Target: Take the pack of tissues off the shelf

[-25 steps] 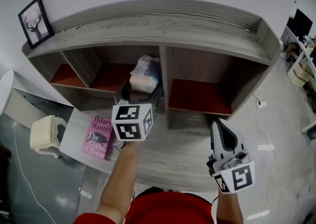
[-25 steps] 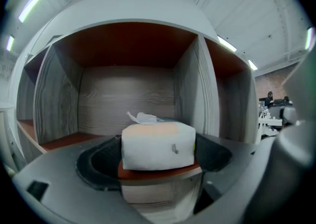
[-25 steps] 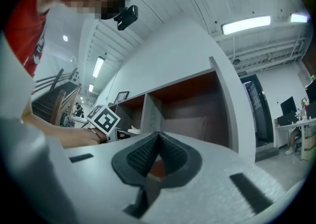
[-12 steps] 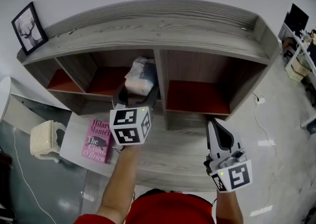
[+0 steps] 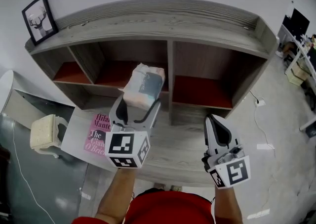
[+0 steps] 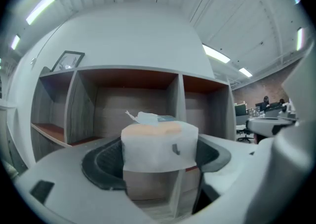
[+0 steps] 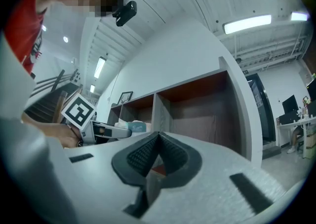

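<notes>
The pack of tissues (image 5: 143,86), white plastic with a teal patch, is out of the shelf and held in front of the middle-left compartment. My left gripper (image 5: 134,110) is shut on the pack, its jaws pressing both sides. In the left gripper view the pack (image 6: 159,144) fills the space between the dark pads, with the grey wooden shelf (image 6: 126,77) behind it. My right gripper (image 5: 216,125) hangs over the desk at the right, its jaws closed together and holding nothing. The right gripper view shows my left gripper (image 7: 106,130) and the pack (image 7: 136,127) far to the left.
The shelf (image 5: 153,22) has red-bottomed compartments. A framed picture (image 5: 39,18) leans on its top left. On the grey desk (image 5: 173,154) lies a pink book (image 5: 98,134). A cream stool (image 5: 44,134) stands at the left, and a white cable (image 5: 257,119) trails on the floor at right.
My left gripper has drawn back toward me and lifted, bringing the tissue pack out of the compartment. The right gripper has barely moved.
</notes>
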`<state>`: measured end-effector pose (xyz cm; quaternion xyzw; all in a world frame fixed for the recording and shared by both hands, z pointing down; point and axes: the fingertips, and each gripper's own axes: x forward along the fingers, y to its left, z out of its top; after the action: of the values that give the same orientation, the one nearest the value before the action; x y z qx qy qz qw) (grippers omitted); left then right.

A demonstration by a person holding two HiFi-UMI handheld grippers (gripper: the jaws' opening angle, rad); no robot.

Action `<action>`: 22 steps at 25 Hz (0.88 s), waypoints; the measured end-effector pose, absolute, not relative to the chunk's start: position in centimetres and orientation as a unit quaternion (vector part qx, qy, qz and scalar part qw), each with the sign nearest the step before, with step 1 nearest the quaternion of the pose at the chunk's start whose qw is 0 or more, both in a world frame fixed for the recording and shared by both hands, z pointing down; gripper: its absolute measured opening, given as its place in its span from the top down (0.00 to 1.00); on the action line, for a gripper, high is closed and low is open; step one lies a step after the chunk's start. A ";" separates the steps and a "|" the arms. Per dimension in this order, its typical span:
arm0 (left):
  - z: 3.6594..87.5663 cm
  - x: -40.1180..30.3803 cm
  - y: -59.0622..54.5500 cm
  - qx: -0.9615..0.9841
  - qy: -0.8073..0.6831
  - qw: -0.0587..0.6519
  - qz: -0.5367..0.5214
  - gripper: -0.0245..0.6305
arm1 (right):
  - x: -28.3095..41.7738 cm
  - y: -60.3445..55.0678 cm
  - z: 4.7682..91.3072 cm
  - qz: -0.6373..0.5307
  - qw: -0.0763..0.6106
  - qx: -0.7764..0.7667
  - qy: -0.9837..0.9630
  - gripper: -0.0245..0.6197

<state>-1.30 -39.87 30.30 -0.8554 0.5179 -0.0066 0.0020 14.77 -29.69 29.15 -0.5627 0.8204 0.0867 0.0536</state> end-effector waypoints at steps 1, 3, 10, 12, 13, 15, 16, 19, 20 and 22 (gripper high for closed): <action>30.1 -1.5 -38.9 -0.858 0.514 0.005 -0.001 0.34 | 14.5 -29.5 29.1 0.088 0.054 -0.562 0.821 0.95; 29.8 -1.8 -36.9 -0.863 0.504 0.012 0.008 0.34 | 13.9 -29.0 29.0 0.089 0.055 -0.559 0.823 0.95; 29.0 -1.8 -31.6 -0.877 0.480 0.012 0.031 0.34 | 12.6 -27.5 29.5 0.084 0.053 -0.554 0.826 0.95; 29.1 -1.6 -30.9 -0.880 0.473 0.014 0.038 0.34 | 12.3 -27.1 29.9 0.081 0.050 -0.554 0.827 0.95; 29.2 -1.5 -30.7 -0.882 0.470 0.014 0.040 0.34 | 12.3 -27.0 30.1 0.079 0.048 -0.554 0.827 0.95; 29.3 -1.2 -30.2 -0.885 0.463 0.013 0.042 0.34 | 12.2 -26.7 30.5 0.077 0.044 -0.556 0.827 0.95; 29.4 -1.0 -30.1 -0.887 0.460 0.012 0.042 0.34 | 12.1 -26.6 30.6 0.077 0.043 -0.557 0.826 0.95; 29.6 -0.5 -29.9 -0.891 0.452 0.010 0.043 0.34 | 12.2 -26.4 30.6 0.078 0.039 -0.561 0.823 0.95; 29.5 -0.4 -29.9 -0.892 0.450 0.010 0.043 0.34 | 12.3 -26.3 30.6 0.079 0.037 -0.563 0.822 0.95; 29.4 -0.3 -30.0 -0.893 0.447 0.010 0.044 0.34 | 12.3 -26.2 30.5 0.082 0.034 -0.567 0.819 0.95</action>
<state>-0.31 -29.96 29.36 -0.8935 0.4468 0.0443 0.0103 12.34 -26.22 30.49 -0.5670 0.8189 0.0821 0.0337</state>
